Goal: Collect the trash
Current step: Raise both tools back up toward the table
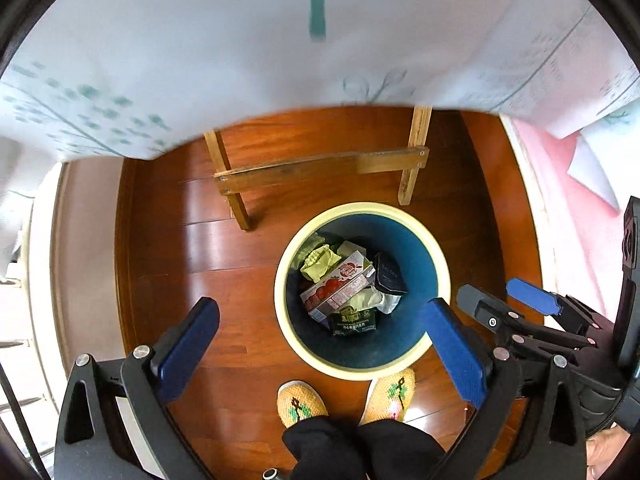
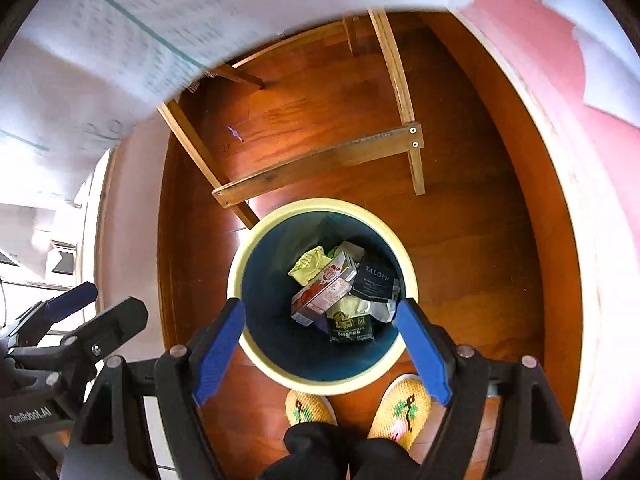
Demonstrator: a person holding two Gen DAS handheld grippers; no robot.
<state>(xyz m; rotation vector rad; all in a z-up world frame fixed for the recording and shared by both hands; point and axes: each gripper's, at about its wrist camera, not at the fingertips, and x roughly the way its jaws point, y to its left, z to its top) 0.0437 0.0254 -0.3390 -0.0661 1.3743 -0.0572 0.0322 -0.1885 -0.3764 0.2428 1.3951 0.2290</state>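
A round bin with a cream rim and a dark blue inside stands on the wood floor. In it lie a red-and-white carton, a black packet, a yellow-green wrapper and a dark green packet. My left gripper is open and empty above the bin's left side. My right gripper is open and empty right above the bin; it also shows in the left wrist view. The left gripper shows at the left of the right wrist view.
A table with a white, green-printed cloth hangs over wooden legs and a crossbar just behind the bin. The person's feet in yellow slippers stand at the bin's near side. A pink surface lies right.
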